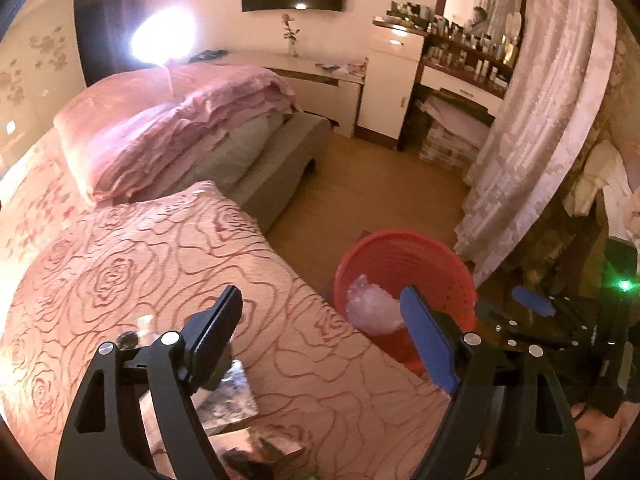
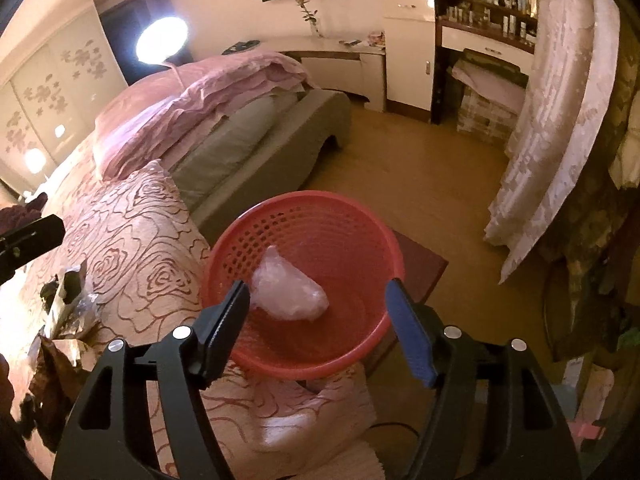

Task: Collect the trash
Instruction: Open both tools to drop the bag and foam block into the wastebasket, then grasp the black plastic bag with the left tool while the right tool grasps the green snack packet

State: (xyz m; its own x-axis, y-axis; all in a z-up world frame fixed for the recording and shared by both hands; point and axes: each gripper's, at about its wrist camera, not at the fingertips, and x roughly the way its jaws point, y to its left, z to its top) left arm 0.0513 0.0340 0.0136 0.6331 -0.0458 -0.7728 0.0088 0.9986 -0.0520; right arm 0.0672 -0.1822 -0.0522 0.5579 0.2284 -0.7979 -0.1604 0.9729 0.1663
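Wrappers (image 1: 224,396) lying on the bed (image 1: 160,264) at 7 o'clock, under the left gripper (image 1: 324,316), jaws standing open and empty. Red basket (image 2: 304,216) sitting beside the bed's edge, holding a crumpled plastic bag (image 2: 292,292). Right gripper (image 2: 320,296) hovering over the basket, jaws open, nothing gripped.

A round red perforated plastic basket (image 2: 320,216) holds a crinkled translucent plastic bag (image 2: 290,290); the pink rose-patterned bedspread (image 1: 160,248) looks woven, textured; matt black plastic gripper arms.
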